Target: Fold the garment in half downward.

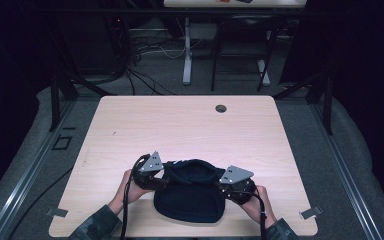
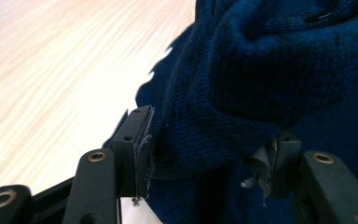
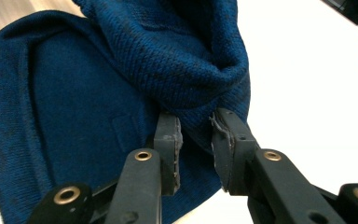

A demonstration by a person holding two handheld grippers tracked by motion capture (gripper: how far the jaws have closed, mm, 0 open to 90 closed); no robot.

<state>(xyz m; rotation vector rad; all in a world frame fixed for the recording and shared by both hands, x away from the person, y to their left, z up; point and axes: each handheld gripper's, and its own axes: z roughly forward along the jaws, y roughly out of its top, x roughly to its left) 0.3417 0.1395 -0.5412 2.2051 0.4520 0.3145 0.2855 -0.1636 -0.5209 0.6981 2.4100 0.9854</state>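
Handling: folding or shaping a dark blue knitted wool hat (image 1: 190,192), judged from both tools working its rim.
Tabletop: the pale wood-grain tabletop (image 1: 180,125) carries the hat at its near edge, between the person's two hands.
Hat: crown lies flat; the doubled cuff (image 3: 177,60) stands bunched above it.
Feel: soft, light and limp, probably stretchy; it will sag and slide where unsupported, with nothing breakable.
Hold: the thick folded cuff, where two layers give the pads bite.
Right tool (image 3: 196,135): jaws pinched on a cuff fold, knit pressed between the pads.
Left tool (image 2: 209,154): jaws parted around a thick bunch of cuff, which fills the gap and touches both pads.
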